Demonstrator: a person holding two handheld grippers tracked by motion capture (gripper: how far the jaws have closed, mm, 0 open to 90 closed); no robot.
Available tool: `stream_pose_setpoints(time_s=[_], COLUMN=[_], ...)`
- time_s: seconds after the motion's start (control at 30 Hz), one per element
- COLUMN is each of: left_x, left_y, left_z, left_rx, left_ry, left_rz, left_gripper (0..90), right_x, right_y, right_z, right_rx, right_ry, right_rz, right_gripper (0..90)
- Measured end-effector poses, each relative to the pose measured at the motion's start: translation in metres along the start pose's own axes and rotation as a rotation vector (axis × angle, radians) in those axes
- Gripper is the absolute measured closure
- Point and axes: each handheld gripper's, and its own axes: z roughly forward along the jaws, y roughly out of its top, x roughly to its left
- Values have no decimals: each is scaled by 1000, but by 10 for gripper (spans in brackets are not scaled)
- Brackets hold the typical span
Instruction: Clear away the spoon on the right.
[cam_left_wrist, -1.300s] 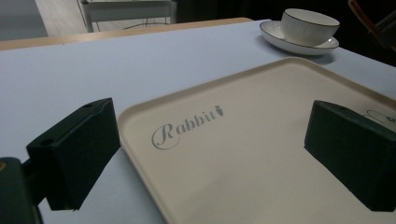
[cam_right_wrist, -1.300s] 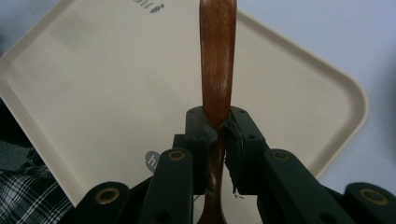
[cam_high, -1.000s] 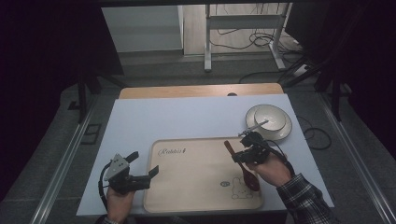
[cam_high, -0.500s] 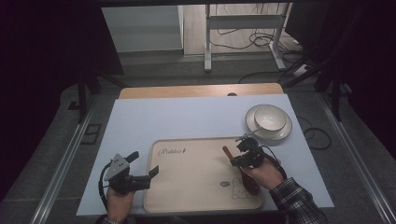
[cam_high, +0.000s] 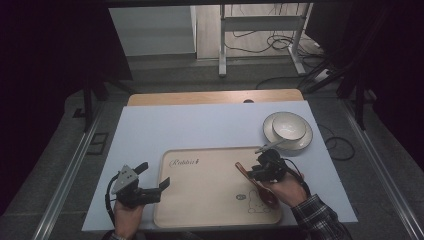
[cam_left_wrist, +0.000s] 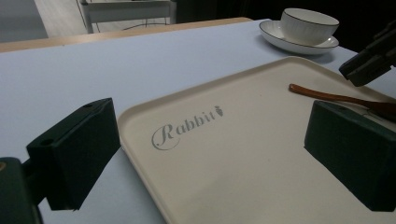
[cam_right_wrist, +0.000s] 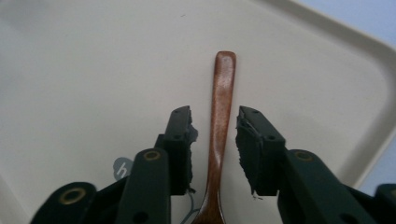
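right gripper (cam_right_wrist: 215, 154) fingers have just been opening off the wooden spoon (cam_right_wrist: 221, 121), leaving it flat near the tray (cam_high: 200, 210)'s right edge; left gripper (cam_high: 152, 186) is idling wide open, empty

your right claw (cam_right_wrist: 215, 140) has just been opening; its jaws flank the brown wooden spoon (cam_right_wrist: 221, 116) without pressing it, the spoon lying flat on the cream tray (cam_right_wrist: 93, 70).

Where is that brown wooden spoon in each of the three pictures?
High view: the wooden spoon lies on the tray's right half, beside the right gripper.
Left gripper view: far right, handle pointing left.
Right gripper view: centre, between the open jaws.
Shared landmark: the cream tray.
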Motion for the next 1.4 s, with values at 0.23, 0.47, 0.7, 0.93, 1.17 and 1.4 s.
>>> stream_pose_setpoints(time_s=[0.23, 0.47, 0.7, 0.93, 1.17, 1.4], left_x=[1, 0, -1, -2, -2, -2], left_y=[0, 0, 0, -1, -1, -2], left_z=[-1, 0, 0, 2, 2, 2], left_rx=[2, 12, 18, 30, 26, 27], left_ry=[5, 10, 10, 11, 12, 10], left_rz=[1, 8, 12, 30, 24, 23], left_gripper=[30, 30, 30, 33, 33, 33], right_x=[7, 9, 8, 11, 6, -5], right_y=[-10, -20, -25, -27, -29, -29], right_z=[1, 9, 11, 20, 23, 21], right_rx=[-28, -64, -77, -44, -35, -48], right_ry=[10, 4, 8, -4, -21, -24], right_rz=[-84, -84, -101, -122, -108, -69], right_gripper=[862, 898, 898, 898, 898, 898])
